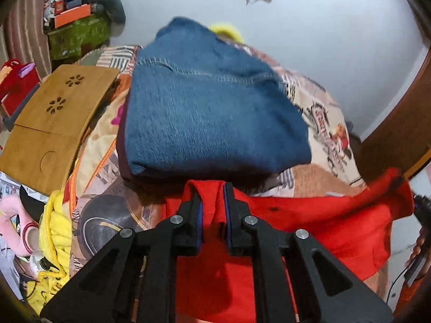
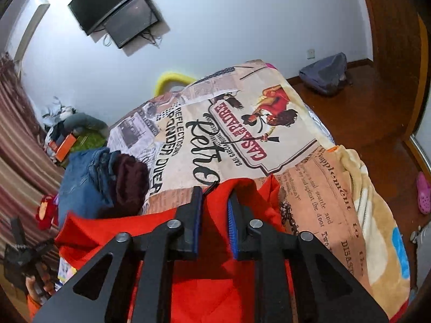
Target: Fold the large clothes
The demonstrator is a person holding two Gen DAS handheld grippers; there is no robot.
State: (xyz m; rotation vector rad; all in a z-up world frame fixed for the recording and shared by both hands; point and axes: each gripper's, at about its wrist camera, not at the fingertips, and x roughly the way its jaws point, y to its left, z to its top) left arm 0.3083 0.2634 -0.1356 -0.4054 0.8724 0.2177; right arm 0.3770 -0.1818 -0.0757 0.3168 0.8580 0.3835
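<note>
At the near edge of the bed, a bright red fabric garment (image 1: 309, 223) is lying spread across the printed blanket, one edge bunching up between each pair of jaws. The left gripper (image 1: 212, 210) is sitting with red cloth folded up between its blue-lined pads, jaws narrow and clenched on that fold. The right gripper (image 2: 215, 210) is doing the same near the garment's other end (image 2: 242, 196), jaws slightly parted, fabric filling the gap, pads appearing to press on it. A black drawstring (image 2: 211, 188) is poking out just past the right gripper's left pad.

Just beyond the red garment, a folded blue denim piece (image 1: 210, 113) is resting on top of a dark maroon folded item (image 2: 132, 185); both are sitting on the blanket. The beige retro-newspaper-print blanket (image 2: 317, 188) is covering the bed. A yellow curved foam piece (image 2: 172, 79) is showing past the bed's far edge.

To the left, a wooden lap tray with flower-shaped cutouts (image 1: 51, 123) is lying beside the bed, with a crumpled yellow cloth (image 1: 54, 231) nearer. Two dark screens (image 2: 118, 13) are hanging on the white wall. A pink clog (image 2: 423, 191) is sitting on the wooden floor.
</note>
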